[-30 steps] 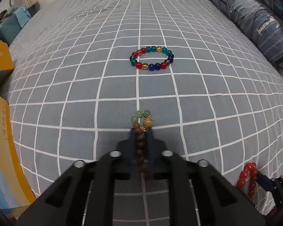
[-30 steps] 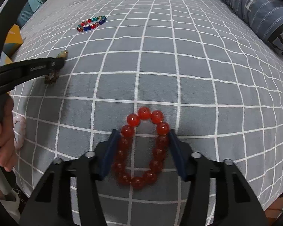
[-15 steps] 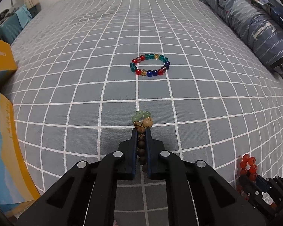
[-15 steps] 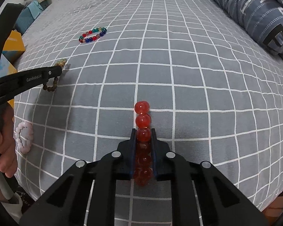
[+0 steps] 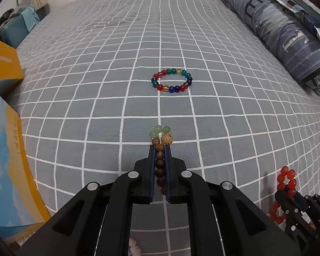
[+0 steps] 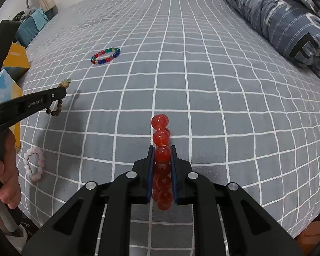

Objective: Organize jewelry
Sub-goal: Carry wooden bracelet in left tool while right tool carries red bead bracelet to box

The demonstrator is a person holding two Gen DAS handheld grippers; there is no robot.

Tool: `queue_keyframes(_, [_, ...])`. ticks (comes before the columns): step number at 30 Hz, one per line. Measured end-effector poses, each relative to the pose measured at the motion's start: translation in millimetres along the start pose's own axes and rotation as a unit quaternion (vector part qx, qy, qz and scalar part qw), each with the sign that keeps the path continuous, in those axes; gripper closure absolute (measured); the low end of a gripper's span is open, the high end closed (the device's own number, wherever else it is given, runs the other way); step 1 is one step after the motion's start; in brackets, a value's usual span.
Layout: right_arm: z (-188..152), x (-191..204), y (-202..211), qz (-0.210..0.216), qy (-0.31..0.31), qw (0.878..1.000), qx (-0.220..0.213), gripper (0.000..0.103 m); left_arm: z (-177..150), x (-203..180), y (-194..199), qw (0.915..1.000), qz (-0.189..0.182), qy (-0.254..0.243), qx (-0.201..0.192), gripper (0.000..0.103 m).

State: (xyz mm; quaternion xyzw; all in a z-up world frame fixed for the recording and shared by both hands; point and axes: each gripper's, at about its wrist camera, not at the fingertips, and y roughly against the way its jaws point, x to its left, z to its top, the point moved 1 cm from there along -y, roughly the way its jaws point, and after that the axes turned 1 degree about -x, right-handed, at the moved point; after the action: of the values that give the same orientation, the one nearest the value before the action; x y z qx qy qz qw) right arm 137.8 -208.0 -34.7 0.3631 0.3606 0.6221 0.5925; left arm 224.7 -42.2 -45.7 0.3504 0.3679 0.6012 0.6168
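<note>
In the left wrist view, the left tongs point(image 5: 160, 149) are closed on a wooden bracelet point(image 5: 160, 162), its green beads sticking out past the tips. A colourful bracelet point(image 5: 171, 80) lies on the bed point(image 5: 96, 85) at 12 o'clock from them. The right tongs point(image 5: 288, 198) are at 4 o'clock.

In the right wrist view, the right tongs are closed on a red bracelet point(image 6: 161, 160). A pink bracelet point(image 6: 34, 163) lies on the bed at 9 o'clock, near a hand point(image 6: 6, 170).

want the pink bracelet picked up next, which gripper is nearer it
Left. The left gripper hangs just above the pink bracelet in the right wrist view; the right gripper is well off to its right.
</note>
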Motion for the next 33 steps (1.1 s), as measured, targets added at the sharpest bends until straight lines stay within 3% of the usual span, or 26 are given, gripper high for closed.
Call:
queue_keyframes(19, [16.7,21.6,35.9,-0.009,0.002,0.998,-0.057,0.090,-13.9,31.6,66.9,0.9992,0.005,0.012,-0.038,0.096])
queue_keyframes(33, [62.6,84.5,67.7,0.006,0.036,0.994,-0.098,0.090,-8.4,102.6,128.0,0.9958,0.035,0.055,-0.064,0.096])
